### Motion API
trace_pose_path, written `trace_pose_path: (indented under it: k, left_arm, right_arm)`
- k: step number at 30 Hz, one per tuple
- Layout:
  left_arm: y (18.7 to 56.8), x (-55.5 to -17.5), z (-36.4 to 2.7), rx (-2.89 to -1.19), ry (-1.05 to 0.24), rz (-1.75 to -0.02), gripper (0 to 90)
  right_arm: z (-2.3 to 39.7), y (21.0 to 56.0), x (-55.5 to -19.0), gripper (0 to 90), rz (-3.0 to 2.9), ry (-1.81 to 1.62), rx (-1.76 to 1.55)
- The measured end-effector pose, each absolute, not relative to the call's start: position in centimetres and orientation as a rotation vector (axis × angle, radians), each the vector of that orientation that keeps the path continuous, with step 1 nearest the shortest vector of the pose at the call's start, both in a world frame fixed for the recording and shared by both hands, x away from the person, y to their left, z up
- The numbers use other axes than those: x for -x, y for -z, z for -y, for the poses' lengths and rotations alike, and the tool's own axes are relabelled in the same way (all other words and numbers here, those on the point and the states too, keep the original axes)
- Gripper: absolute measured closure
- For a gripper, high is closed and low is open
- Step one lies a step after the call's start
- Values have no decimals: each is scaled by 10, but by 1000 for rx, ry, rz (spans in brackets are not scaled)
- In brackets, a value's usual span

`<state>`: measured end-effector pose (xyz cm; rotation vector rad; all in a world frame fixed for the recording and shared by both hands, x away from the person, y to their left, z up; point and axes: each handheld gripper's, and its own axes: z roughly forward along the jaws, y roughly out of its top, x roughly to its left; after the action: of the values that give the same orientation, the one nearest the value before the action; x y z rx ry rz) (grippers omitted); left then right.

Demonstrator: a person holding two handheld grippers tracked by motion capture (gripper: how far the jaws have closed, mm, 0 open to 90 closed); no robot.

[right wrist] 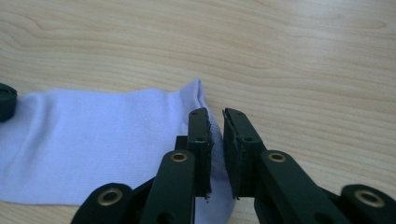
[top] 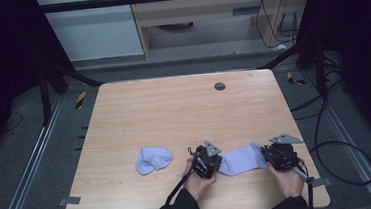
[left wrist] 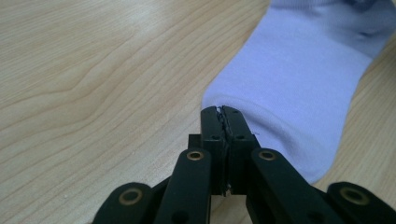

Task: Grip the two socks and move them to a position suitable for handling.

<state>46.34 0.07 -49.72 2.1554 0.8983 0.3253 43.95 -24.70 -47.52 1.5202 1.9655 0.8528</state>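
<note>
A pale lilac sock (top: 240, 159) lies stretched flat on the wooden table (top: 174, 110) between my two grippers. My left gripper (top: 218, 165) holds its left end. In the left gripper view the jaws (left wrist: 221, 110) are pressed together on the rounded edge of the sock (left wrist: 299, 79). My right gripper (top: 267, 156) is at the other end. In the right gripper view its jaws (right wrist: 215, 114) stand a little apart, with the sock's (right wrist: 93, 140) cuff edge in the gap and neither pad pressing on it. A second lilac sock (top: 152, 159) lies bunched to the left.
A small round grey grommet (top: 219, 86) sits in the table's far middle. The table's front edge is close under the person's hands. Black frame bars and cables run along the floor on both sides. The left gripper's tip (right wrist: 5, 100) rests on the sock's far end.
</note>
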Motion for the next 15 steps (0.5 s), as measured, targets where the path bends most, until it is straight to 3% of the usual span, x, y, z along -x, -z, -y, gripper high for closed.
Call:
trace_pose_path:
  k: [6,15]
  left_arm:
    - [489,-465,-9,-2102,-343,-909,734]
    - [467,-465,-35,-2080,-364,-911,544]
  right_arm:
    - [248,476,-436,658,-1951,-858,-1486]
    - [249,467,-432,571,-1924,-959,-1438]
